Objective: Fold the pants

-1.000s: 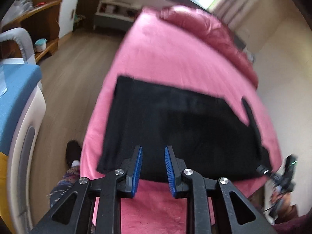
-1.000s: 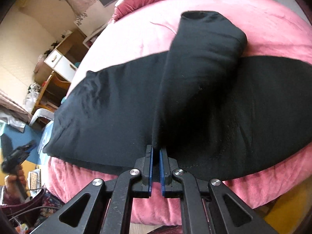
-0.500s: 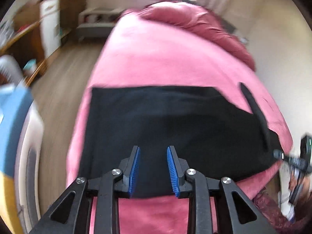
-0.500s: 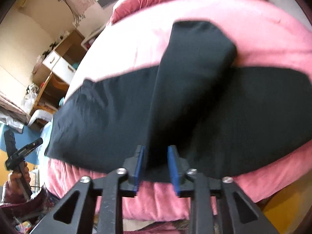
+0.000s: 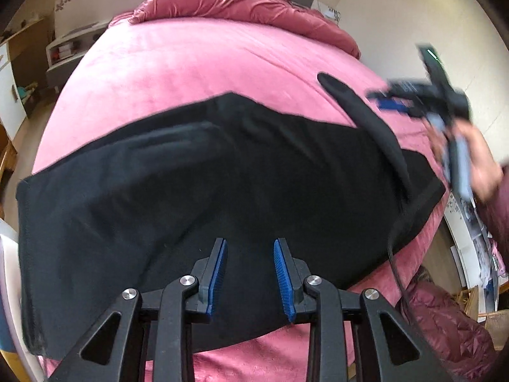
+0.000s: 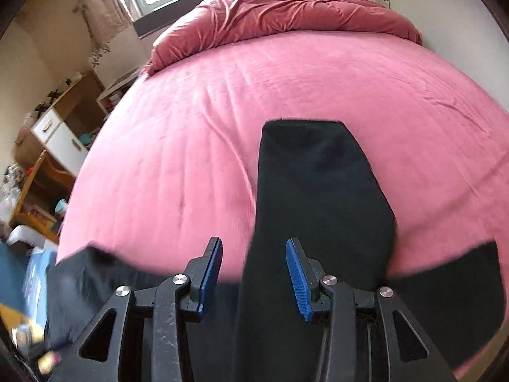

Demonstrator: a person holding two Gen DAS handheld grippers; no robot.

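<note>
Right hand-held gripper point(image 6: 254, 275) is hovering over the near edge of the bed point(image 6: 286, 89), its jaws opening, and the narrow end of the black pants point(image 6: 321, 210) lies below the gap, untouched by either blue pad. That end runs straight away from the gripper across the pink cover, finishing in a squared-off edge toward the middle of the bed. Left hand-held gripper point(image 5: 249, 278) sits with its jaws partly apart and empty, pads clear of the cloth, hanging above the near edge of the pants point(image 5: 222, 191). From there the main body stretches crosswise, left to right, a broad dark band, so its long axis runs along the bed's near side. The turned-up end lies off to the right, closer to the right hand point(image 5: 477, 162) than to the left gripper. The fabric looks thick and matte, mostly flat, with soft ridges near the centre and a stitched edge at the left. A crumpled red duvet point(image 6: 280, 9) sits well apart at the head.
</note>
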